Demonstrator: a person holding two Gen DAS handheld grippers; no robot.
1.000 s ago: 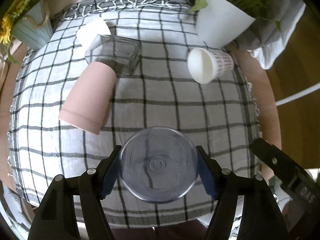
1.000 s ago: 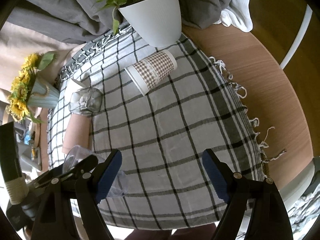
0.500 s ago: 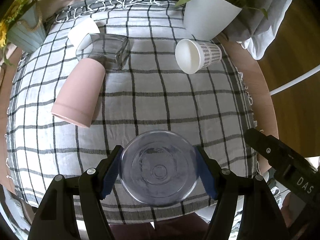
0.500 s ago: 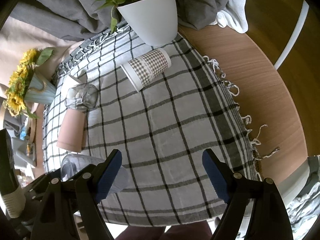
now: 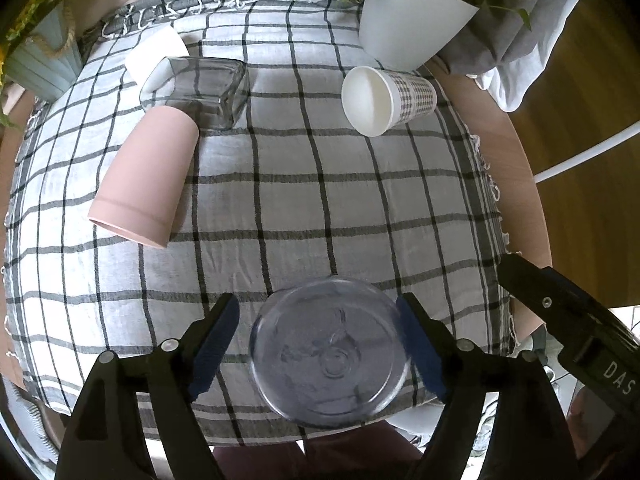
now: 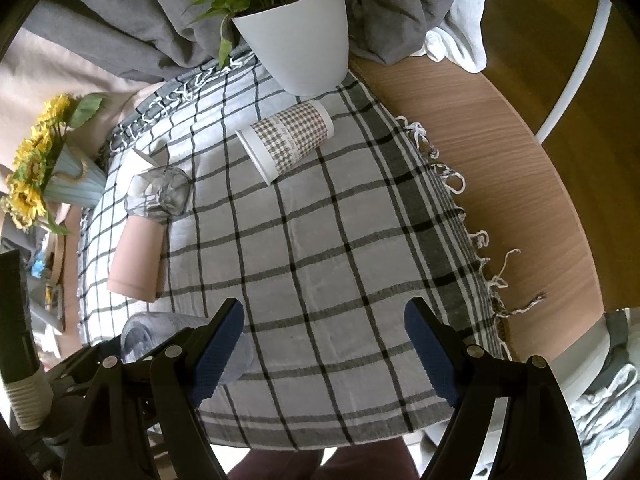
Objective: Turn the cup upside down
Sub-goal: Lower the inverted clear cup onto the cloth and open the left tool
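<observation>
A clear plastic cup (image 5: 328, 354) stands bottom-up on the checked cloth (image 5: 320, 200), its round base facing my left wrist camera. My left gripper (image 5: 320, 350) is open around it; the right pad is close to the cup wall, the left pad stands off with a gap. The cup also shows in the right wrist view (image 6: 136, 332), partly behind the left gripper's fingers. My right gripper (image 6: 324, 350) is open and empty above the near part of the cloth.
A pink cup (image 5: 148, 180), a square glass (image 5: 200, 92) and a small white cup (image 5: 154, 56) lie at the far left. A houndstooth paper cup (image 5: 384, 100) lies on its side by a white plant pot (image 5: 408, 28). A sunflower vase (image 6: 60, 176) stands far left.
My left gripper's jaws have opened off the clear cup, which now stands on the cloth. The right gripper has drawn back a little and stays open.
</observation>
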